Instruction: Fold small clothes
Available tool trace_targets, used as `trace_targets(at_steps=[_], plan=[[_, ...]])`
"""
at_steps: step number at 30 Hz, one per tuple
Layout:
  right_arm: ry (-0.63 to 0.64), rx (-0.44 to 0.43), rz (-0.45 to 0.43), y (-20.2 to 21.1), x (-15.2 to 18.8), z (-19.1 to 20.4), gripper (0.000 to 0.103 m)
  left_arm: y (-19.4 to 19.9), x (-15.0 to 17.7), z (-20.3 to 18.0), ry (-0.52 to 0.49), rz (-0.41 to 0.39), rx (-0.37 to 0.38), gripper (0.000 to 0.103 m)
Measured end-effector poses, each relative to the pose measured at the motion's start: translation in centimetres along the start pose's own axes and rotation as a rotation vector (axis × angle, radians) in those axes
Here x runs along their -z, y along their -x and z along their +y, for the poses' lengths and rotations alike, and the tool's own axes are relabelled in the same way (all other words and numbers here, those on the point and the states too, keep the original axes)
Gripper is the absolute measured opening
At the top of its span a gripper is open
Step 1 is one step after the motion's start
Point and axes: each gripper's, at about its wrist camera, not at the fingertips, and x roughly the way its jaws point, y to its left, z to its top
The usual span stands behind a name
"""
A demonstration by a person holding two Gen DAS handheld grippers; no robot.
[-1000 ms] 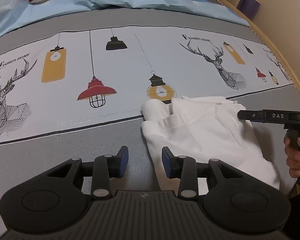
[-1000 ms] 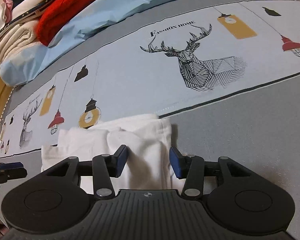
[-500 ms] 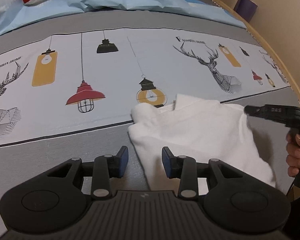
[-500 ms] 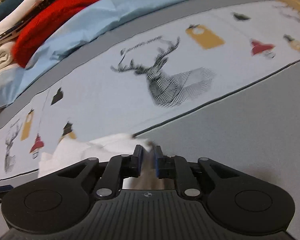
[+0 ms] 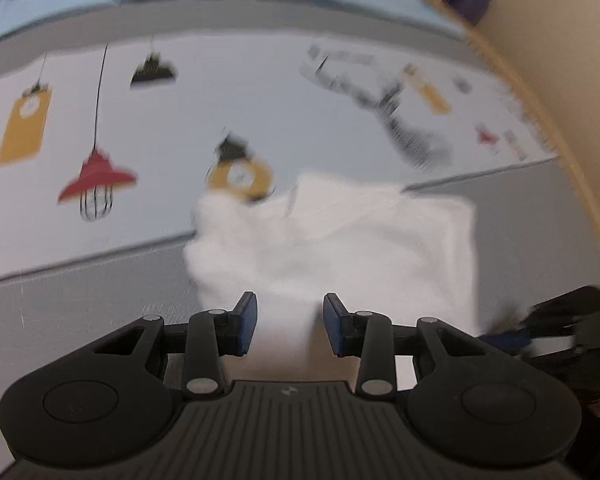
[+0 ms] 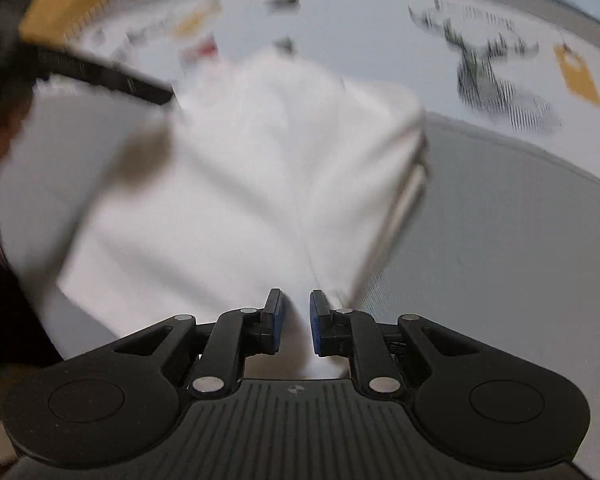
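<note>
On the bed's printed sheet (image 5: 148,128), a white garment (image 5: 340,240) is lying half folded across the grey band and the deer-and-lamp pattern (both views are blurred). The right hand-held gripper (image 6: 296,318) is pinching a corner of the cloth between its nearly closed blue pads (image 6: 277,316). The left hand-held gripper (image 5: 290,322) is hovering at the garment's near edge, jaws standing apart with nothing between them.

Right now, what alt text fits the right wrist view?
The right tool is shut on a corner of a white garment, which spreads away over a grey bedspread printed with deer and lamps. The left tool reaches in from the upper left; the picture is motion-blurred.
</note>
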Motion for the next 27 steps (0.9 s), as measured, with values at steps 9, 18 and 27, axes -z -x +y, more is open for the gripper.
trace_targets(at_steps=[9,18,27], plan=[[-0.054,-0.117,-0.024,1.9,0.2,-0.7,0.016,0.5,0.2,2.0,0.131,0.004,0.009,0.044],[-0.056,-0.079,-0.021,1.6,-0.9,-0.8,0.033,-1.4,1.0,2.9,0.192,0.137,-0.022,0.086],[-0.391,-0.038,-0.066,-0.8,-2.8,-4.5,0.064,-3.5,0.9,3.6,0.320,0.156,0.065,0.086]])
